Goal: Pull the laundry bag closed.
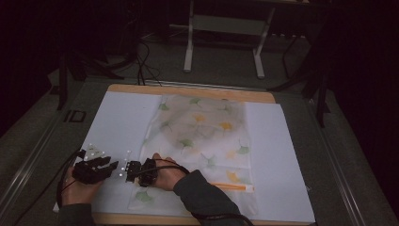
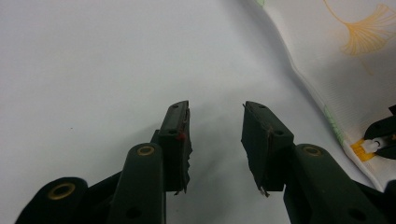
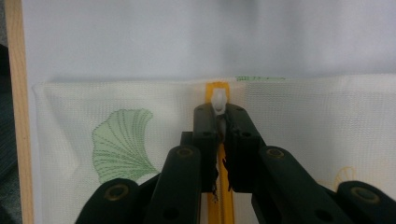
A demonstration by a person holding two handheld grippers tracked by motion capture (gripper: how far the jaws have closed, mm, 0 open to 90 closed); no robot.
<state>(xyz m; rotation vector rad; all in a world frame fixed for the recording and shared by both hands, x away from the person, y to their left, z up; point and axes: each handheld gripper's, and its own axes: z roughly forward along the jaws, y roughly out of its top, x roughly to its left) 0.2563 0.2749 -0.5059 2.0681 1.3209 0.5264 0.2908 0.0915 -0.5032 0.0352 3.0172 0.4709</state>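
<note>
A translucent mesh pouch (image 1: 202, 127) printed with green and yellow ginkgo leaves lies flat on a white sheet (image 1: 117, 117). A yellow zipper (image 1: 230, 187) runs along its near edge. My right gripper (image 3: 219, 112) is shut on the zipper's small white pull (image 3: 218, 101), close to the end of the yellow zipper tape (image 3: 215, 88) by the pouch's left edge. In the high view the right gripper (image 1: 129, 171) points left. Just to its left, my left gripper (image 1: 113, 167) hovers over bare sheet. Its jaws (image 2: 215, 112) stand open with nothing between them, beside the pouch's edge (image 2: 345, 60).
The white sheet covers a wooden board (image 1: 188, 90), whose edge (image 3: 14, 93) lies near the pouch's corner. Behind the table a grey metal frame (image 1: 188, 42) stands on a dark floor with cables. Black cables trail from both grippers off the near left.
</note>
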